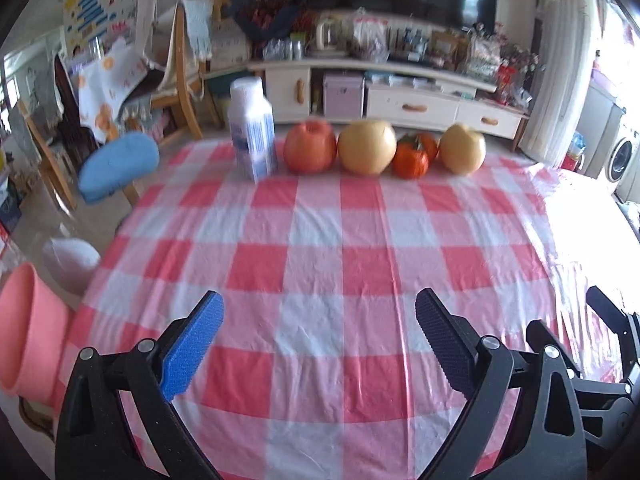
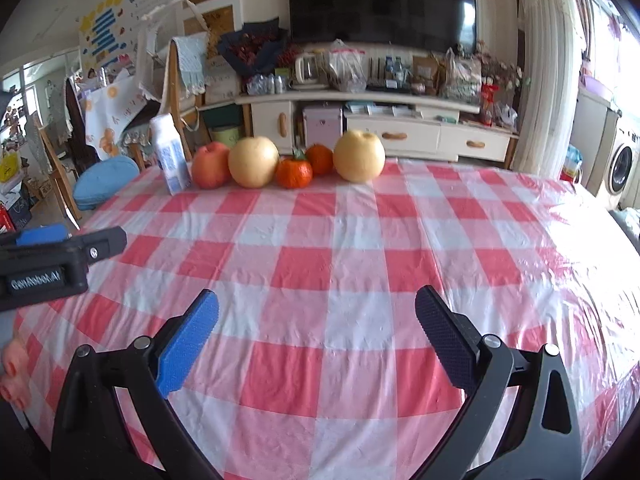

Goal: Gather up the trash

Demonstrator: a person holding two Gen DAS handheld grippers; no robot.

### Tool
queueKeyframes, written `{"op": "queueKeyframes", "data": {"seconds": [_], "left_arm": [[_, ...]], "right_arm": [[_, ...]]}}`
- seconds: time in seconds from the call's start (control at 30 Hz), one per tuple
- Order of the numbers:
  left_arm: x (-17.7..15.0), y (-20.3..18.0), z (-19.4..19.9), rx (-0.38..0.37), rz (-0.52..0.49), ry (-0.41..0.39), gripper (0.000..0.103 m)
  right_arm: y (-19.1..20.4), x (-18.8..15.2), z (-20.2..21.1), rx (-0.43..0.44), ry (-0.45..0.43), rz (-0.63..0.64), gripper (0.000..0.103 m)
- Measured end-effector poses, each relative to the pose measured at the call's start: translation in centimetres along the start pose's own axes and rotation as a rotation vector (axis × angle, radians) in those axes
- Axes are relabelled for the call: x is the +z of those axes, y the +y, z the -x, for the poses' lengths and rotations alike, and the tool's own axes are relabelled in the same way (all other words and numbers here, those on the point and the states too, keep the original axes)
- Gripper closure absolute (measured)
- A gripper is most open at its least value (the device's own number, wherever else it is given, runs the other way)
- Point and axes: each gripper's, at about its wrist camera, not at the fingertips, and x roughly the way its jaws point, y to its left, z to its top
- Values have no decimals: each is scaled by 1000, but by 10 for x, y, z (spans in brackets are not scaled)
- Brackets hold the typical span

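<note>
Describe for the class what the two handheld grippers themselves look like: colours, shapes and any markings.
Each gripper, left gripper and right gripper, has black plastic linkage arms with silver pivot bolts. Each carries one bright blue textured pad and one dark, dimpled pad, both flat and elongated. Seen from the right wrist view, the left gripper's black body bears white "GenRobot.AI" lettering. No cables or sleeves show.
</note>
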Motion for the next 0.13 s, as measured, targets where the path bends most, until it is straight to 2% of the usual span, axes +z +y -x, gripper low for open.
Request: {"op": "queueKeyframes", "data": {"seconds": [0.13], "left_arm": [[-15,-11,-34,23,-16,69,8]], "right_arm": [[0,-8,-25,-6,82,-9,4]]}}
